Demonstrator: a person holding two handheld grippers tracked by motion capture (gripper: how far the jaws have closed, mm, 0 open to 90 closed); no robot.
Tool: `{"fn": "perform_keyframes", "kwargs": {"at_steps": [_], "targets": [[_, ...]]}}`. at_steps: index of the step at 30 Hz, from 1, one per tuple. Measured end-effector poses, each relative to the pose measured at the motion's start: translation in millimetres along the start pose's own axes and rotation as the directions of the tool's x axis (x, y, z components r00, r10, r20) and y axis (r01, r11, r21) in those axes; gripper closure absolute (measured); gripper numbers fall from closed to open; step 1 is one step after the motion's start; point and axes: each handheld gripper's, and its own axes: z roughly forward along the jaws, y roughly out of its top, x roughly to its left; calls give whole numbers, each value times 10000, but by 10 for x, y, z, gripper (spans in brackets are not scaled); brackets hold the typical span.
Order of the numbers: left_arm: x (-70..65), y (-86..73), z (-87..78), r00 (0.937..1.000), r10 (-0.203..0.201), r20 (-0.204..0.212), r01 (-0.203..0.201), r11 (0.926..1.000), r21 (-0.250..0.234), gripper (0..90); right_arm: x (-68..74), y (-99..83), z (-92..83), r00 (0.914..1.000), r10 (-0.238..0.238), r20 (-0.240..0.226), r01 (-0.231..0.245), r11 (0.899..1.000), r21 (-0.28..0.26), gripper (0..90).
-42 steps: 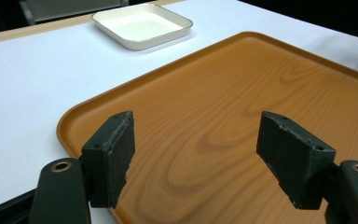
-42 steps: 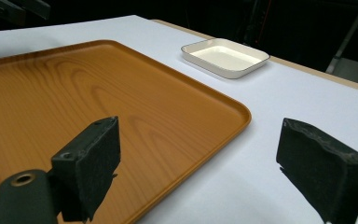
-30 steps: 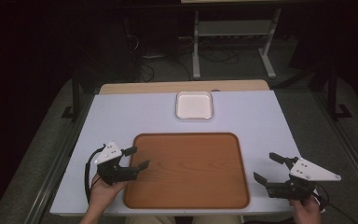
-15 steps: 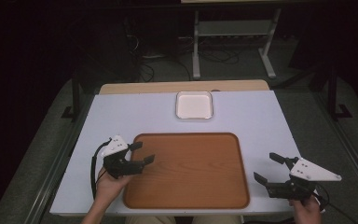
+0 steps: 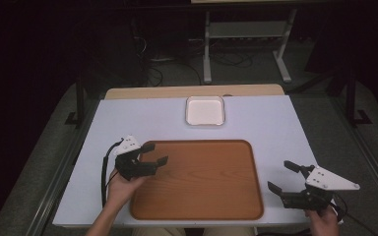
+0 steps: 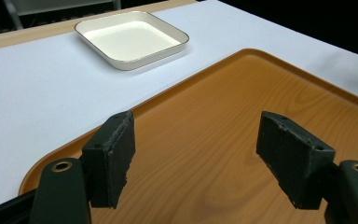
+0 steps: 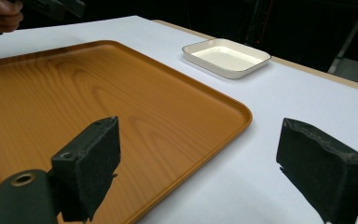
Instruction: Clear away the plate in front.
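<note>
A brown wooden tray (image 5: pixel 202 182) lies near the front of the white table, with nothing on it. Behind it sits a white square dish (image 5: pixel 205 110), also bare. My left gripper (image 5: pixel 158 153) hangs open over the tray's left edge, nothing between its jaws. In the left gripper view the gripper (image 6: pixel 198 149) looks across the tray (image 6: pixel 242 102) toward the dish (image 6: pixel 130 37). My right gripper (image 5: pixel 278 175) stands open over the table just right of the tray. Its own view has the gripper (image 7: pixel 200 158) astride the tray's corner (image 7: pixel 233 114), the dish (image 7: pixel 226 56) beyond.
The white table top (image 5: pixel 128 118) rests on a tan board (image 5: pixel 192 91) that shows along the far edge. A metal shelf frame (image 5: pixel 246 44) and cables stand on the dark floor behind. The person's left hand (image 7: pixel 0 16) shows at the far side of the tray.
My left gripper has moved right and a little forward, from beside the tray to over its left edge. The right gripper has stayed put.
</note>
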Motion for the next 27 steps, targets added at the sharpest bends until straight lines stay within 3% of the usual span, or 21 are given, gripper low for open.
{"fn": "perform_keyframes", "kwargs": {"at_steps": [5,27], "targets": [[26,68,84,9999,-60,128,60,10000,37,278,-5,-2,0,10000,21,2,-21,10000,22,125],[231,404,511,10000,-87,-33,88,9987,495,291,7,5,52,9999,136,59,-137,9998,171,125]]}}
